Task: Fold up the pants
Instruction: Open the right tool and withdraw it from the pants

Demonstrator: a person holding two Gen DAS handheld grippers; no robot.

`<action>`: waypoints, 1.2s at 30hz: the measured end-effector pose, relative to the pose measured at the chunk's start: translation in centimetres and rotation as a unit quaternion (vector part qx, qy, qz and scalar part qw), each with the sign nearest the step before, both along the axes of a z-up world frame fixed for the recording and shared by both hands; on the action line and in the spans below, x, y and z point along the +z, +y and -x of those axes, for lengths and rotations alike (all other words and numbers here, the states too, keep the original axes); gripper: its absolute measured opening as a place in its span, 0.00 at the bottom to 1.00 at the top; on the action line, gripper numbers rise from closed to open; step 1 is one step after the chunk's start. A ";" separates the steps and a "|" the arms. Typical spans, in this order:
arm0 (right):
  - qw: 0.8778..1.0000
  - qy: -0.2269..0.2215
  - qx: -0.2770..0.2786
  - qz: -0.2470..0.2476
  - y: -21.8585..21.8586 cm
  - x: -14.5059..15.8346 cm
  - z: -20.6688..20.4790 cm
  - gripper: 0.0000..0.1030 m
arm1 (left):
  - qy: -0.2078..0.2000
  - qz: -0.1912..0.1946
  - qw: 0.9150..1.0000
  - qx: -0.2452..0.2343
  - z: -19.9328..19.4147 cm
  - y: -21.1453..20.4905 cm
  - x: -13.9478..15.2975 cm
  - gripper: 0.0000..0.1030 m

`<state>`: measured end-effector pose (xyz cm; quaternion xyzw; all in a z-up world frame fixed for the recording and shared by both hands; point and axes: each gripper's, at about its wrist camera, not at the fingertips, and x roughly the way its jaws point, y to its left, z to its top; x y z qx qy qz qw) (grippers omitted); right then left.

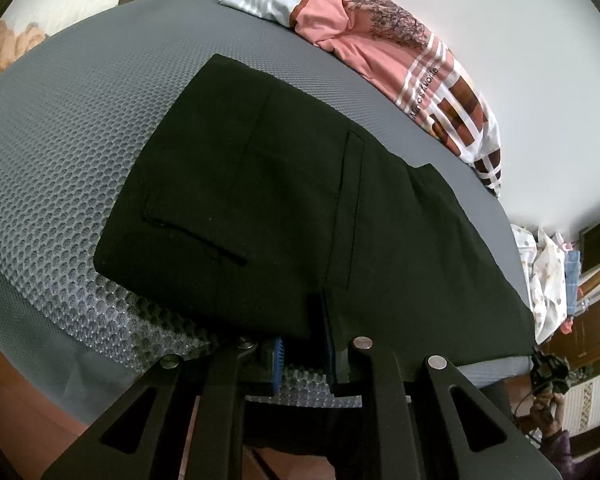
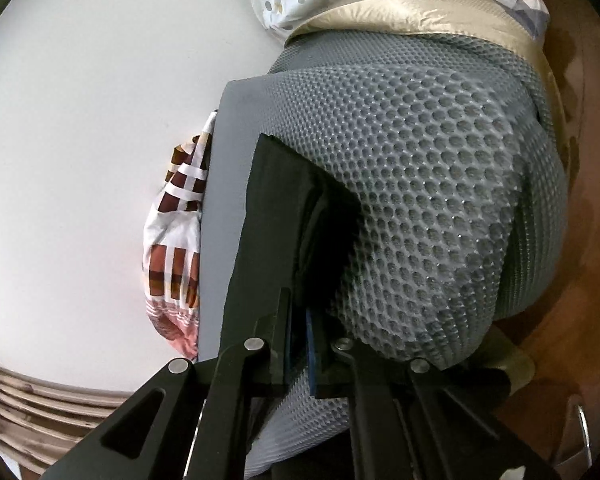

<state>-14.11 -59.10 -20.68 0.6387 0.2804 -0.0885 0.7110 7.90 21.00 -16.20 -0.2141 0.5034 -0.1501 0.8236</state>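
The left gripper (image 1: 303,354) sits at the near edge of the black pants (image 1: 276,200), its blue-padded jaws a narrow gap apart with a fold of the cloth's hem between them; whether the pads press on it I cannot tell. The right gripper (image 2: 300,344) is closed on the pants' (image 2: 284,216) edge, black fabric pinched between its blue pads. The pants lie folded flat on a grey honeycomb-textured mat (image 1: 60,152), stretching away from both claws. Beyond them, at the mat's far edge, lies a pink patterned garment (image 1: 400,56).
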 end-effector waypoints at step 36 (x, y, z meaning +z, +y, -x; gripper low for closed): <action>0.660 -0.025 0.584 0.472 45.8 6.0 -38.9 0.30 | -0.064 0.012 0.998 0.020 1.1 -1.2 -0.2 0.49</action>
